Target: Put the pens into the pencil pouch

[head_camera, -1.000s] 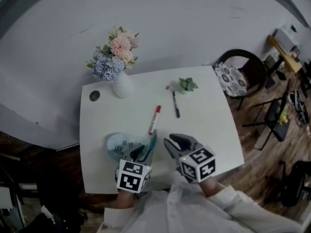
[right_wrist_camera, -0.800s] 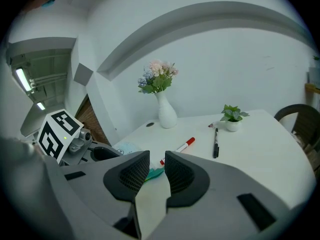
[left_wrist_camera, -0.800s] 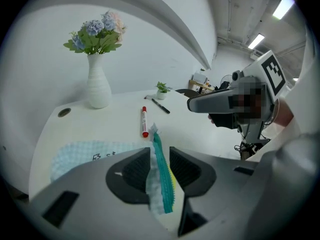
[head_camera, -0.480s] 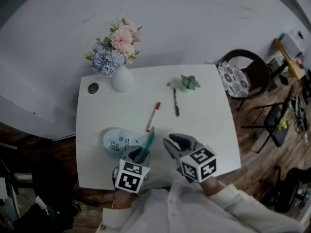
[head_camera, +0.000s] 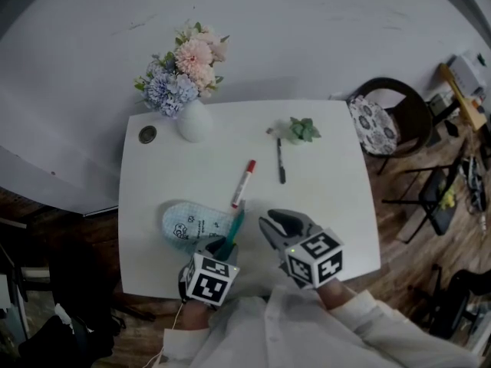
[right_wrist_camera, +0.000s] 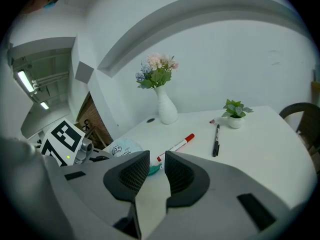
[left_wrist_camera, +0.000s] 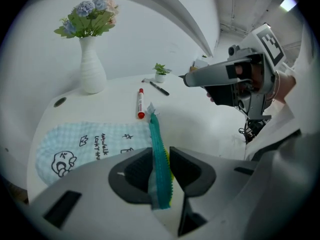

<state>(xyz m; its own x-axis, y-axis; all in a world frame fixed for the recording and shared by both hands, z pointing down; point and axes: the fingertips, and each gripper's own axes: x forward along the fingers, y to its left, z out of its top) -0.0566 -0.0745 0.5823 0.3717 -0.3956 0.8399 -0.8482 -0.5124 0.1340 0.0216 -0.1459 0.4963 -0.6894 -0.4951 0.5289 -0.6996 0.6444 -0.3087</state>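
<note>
Left gripper view shows the pencil pouch [left_wrist_camera: 90,144], pale blue check with little doodles, lying flat at the lower left of the frame, its teal zipper edge [left_wrist_camera: 159,159] pulled up and pinched between the jaws of the left gripper [left_wrist_camera: 161,171]. That hold looks meant to lift the mouth end clear of the table [head_camera: 337,198] and steady the pouch so a pen can slide in. Neither pen is in the pouch yet. The red-capped marker [head_camera: 244,183] lies just beyond the pouch's far end, near the middle of the head view, and the black pen [head_camera: 281,162] lies farther up and right, just beside a small potted plant [head_camera: 304,129]. The right gripper [head_camera: 276,225] hovers at lower centre, just right of the pouch. Its jaws stand a narrow gap apart with nothing between them, pointing towards the marker, which seems the natural first pick. A white vase of flowers [head_camera: 193,121] stands at the table's upper left, well away from the work.
</note>
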